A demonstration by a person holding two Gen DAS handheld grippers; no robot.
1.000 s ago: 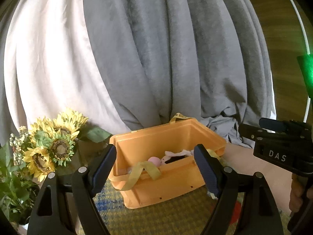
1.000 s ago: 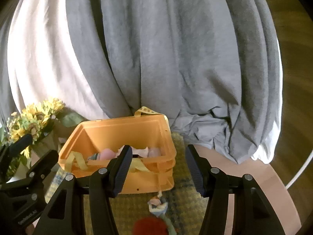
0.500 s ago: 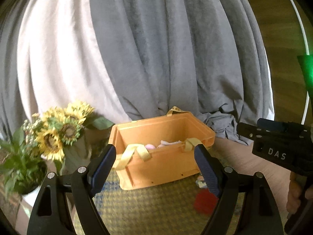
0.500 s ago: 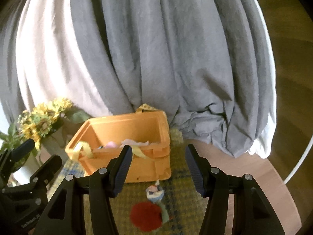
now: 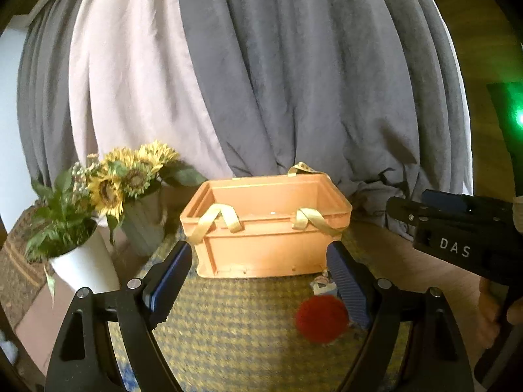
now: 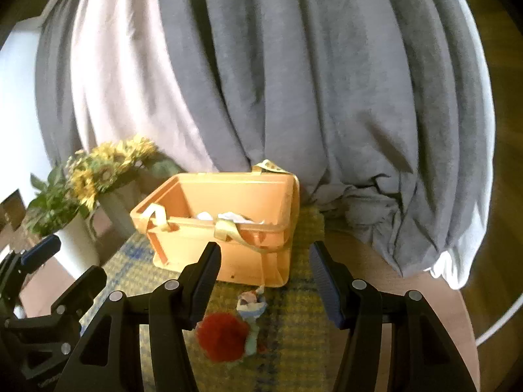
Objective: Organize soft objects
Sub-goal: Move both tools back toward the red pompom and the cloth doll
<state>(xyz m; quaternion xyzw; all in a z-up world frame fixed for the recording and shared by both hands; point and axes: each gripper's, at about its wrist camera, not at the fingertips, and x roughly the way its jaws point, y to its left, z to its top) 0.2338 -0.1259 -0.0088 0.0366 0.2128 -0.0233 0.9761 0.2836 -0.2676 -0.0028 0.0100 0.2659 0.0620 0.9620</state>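
Grey curtains (image 5: pixel 327 98) behind; red plush toy (image 6: pixel 224 336), at the orange basket's (image 6: pixel 228 228) six o'clock, is approached by both empty, parted grippers (image 5: pixel 258 281) (image 6: pixel 264 277); grasping seems next.

a heavy grey curtain (image 5: pixel 294 81) fills the back of both views from ten to two o'clock, hanging in deep folds and bunching low at about three o'clock. a pale, pinkish-white curtain panel (image 5: pixel 130 91) hangs beside it toward ten o'clock, lit from behind. a bright pale wall (image 5: pixel 8 114) shows at nine o'clock. a round wooden table (image 6: pixel 376 261) carries a yellow and blue woven mat (image 5: pixel 235 326) at six o'clock. wood-grain floor (image 6: pixel 503 98) curves along the three o'clock edge. sunflowers (image 5: pixel 127 176) in a grey vase and a leafy plant in a white pot (image 5: pixel 81 268) stand at eight o'clock.
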